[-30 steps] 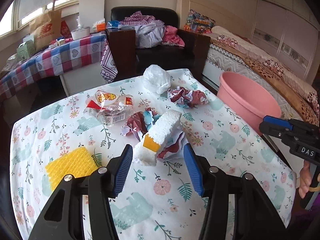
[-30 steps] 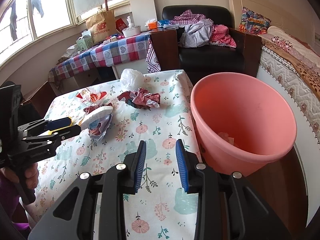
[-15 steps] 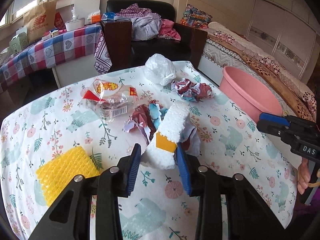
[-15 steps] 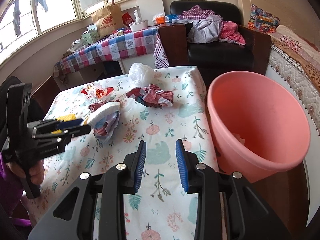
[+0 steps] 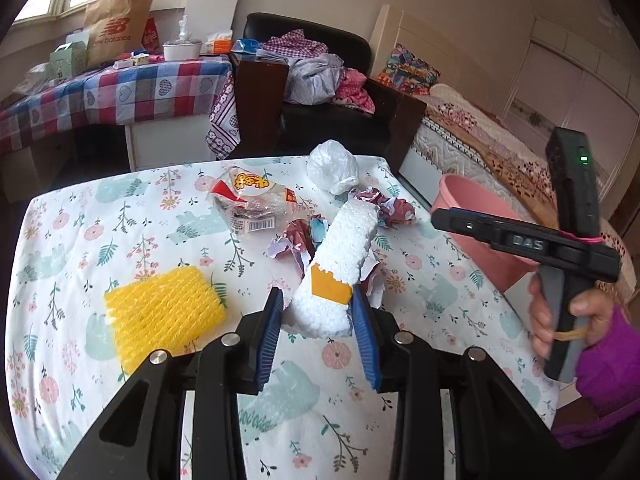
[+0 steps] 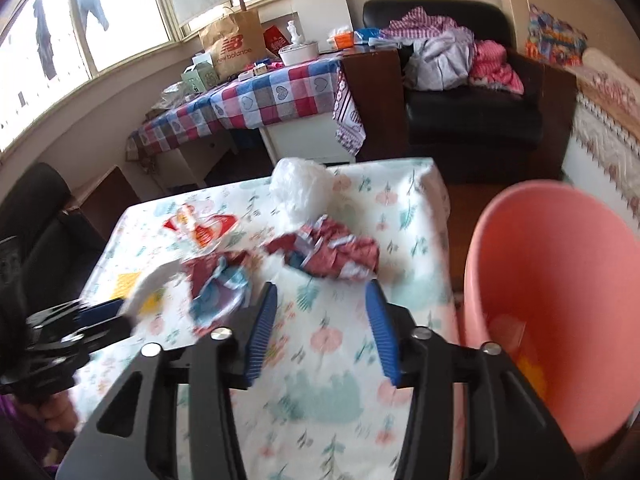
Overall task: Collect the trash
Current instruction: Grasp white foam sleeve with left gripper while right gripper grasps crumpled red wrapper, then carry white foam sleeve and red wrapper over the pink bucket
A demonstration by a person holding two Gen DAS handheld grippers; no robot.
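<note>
My left gripper (image 5: 318, 312) is shut on a white foam block (image 5: 342, 264) with an orange patch and holds it lifted above the floral table (image 5: 80, 240). On the table lie a yellow foam net (image 5: 164, 312), a clear snack wrapper (image 5: 252, 204), a white plastic bag (image 5: 332, 166) and two crumpled red paper wads (image 5: 296, 240) (image 5: 390, 210). My right gripper (image 6: 322, 304) is open and empty above the table, just short of a red paper wad (image 6: 332, 250). The pink bin (image 6: 560, 320) stands to the right of the table.
A checkered side table (image 5: 112, 96) with a paper bag and boxes stands behind on the left. A black armchair (image 5: 320, 80) with clothes and a bed (image 5: 500, 140) lie beyond the table. The right gripper's body (image 5: 560, 240) hangs over the table's right edge.
My left gripper has closed on the foam block and lifted it off the paper wad. My right gripper has opened wide and moved forward toward the far red wad.
</note>
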